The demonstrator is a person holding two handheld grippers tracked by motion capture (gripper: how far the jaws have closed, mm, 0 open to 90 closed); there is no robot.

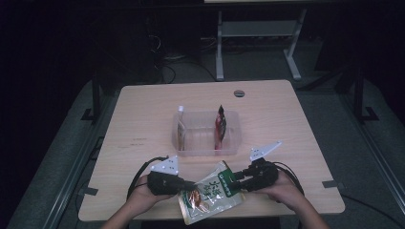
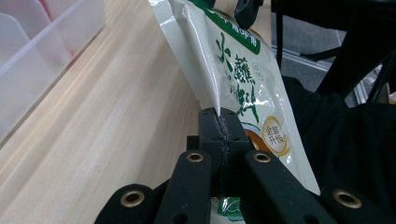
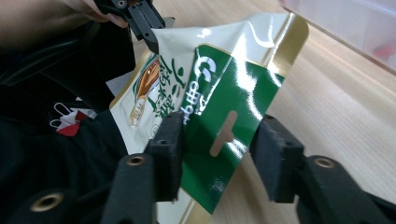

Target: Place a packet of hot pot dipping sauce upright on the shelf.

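The sauce pouch [image 1: 210, 193] lies at the near edge of the table [image 1: 143, 119], its bottom corner reaching over that edge toward the person. Bare wood spreads wide to the left, right and far side of the clear plastic bin [image 1: 206, 151], which sits just beyond the pouch near the table's middle.

The left gripper [image 1: 187, 183] has its 2 jaws pressed fully together on the pouch's side seam, seen clearly in the left gripper view [image 2: 219, 126]. The right gripper [image 1: 237, 179] straddles the pouch's green header strip: in the right gripper view [image 3: 219, 154] the strip with its hang slot sits between the 2 pads, the left pad at the film, the right pad standing clear of it, so nothing is clamped there.

The pouch is cream with a green top and green Chinese characters down its front; a round gold seal carries more characters, and white letters cross the header.

The bin holds 2 upright packets, a pale one [image 1: 181, 129] at its left and a red one [image 1: 219, 126] toward its right.
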